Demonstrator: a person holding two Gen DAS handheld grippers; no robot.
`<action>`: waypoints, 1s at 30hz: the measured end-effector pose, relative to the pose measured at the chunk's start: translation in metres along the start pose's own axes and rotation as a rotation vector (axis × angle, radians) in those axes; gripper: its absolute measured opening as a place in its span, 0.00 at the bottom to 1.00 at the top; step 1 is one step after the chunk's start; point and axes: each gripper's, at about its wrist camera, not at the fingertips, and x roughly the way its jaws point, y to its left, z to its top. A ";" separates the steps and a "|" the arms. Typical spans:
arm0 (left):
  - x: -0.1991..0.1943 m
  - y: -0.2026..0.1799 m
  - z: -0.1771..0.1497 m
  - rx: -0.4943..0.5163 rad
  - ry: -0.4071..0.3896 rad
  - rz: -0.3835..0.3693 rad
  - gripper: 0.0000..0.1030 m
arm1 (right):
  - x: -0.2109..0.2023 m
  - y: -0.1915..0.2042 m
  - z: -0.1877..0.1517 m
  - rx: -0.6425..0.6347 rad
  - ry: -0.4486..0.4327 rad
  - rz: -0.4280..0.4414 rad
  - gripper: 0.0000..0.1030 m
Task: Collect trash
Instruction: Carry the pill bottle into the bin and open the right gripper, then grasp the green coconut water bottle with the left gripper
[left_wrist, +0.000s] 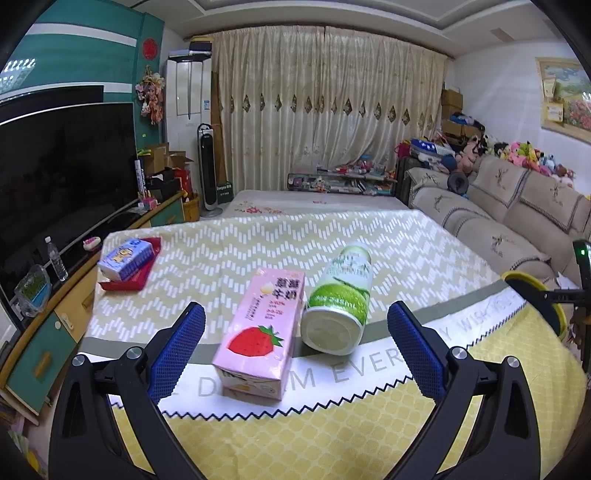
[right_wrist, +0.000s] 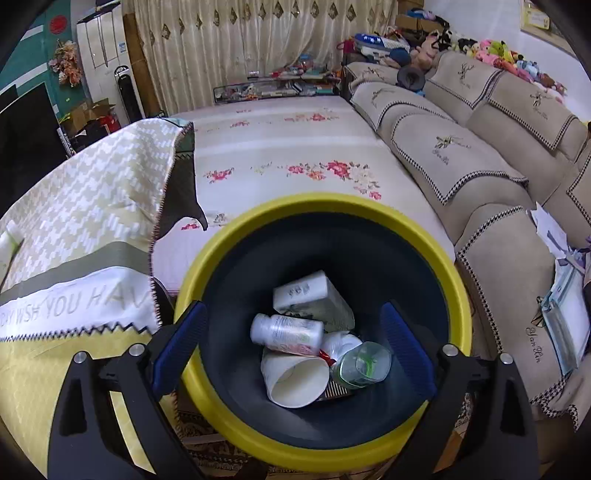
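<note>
Left gripper (left_wrist: 295, 347), blue-padded jaws spread wide and empty, faces a pink strawberry-milk carton (left_wrist: 258, 332) lying on the yellow-and-white patterned tablecloth (left_wrist: 229, 243), just beside a toppled green-and-white drink can (left_wrist: 338, 301). The carton is probably light, with stiff flat sides that dent under pressure; a hold across its two long faces near mid-length seems safest. Right gripper (right_wrist: 293, 336), likewise wide and empty, hangs over the yellow-rimmed dark bin (right_wrist: 461, 295) already holding bottles and cups.
</note>
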 end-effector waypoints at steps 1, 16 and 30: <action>-0.006 0.002 0.002 -0.007 -0.009 -0.010 0.95 | -0.003 -0.001 0.000 -0.001 -0.010 0.002 0.88; -0.019 -0.017 -0.003 0.089 0.065 -0.198 0.95 | -0.027 0.021 -0.002 -0.061 -0.053 0.078 0.89; 0.064 -0.043 0.029 0.161 0.194 -0.233 0.88 | -0.025 0.015 0.001 -0.056 -0.053 0.110 0.89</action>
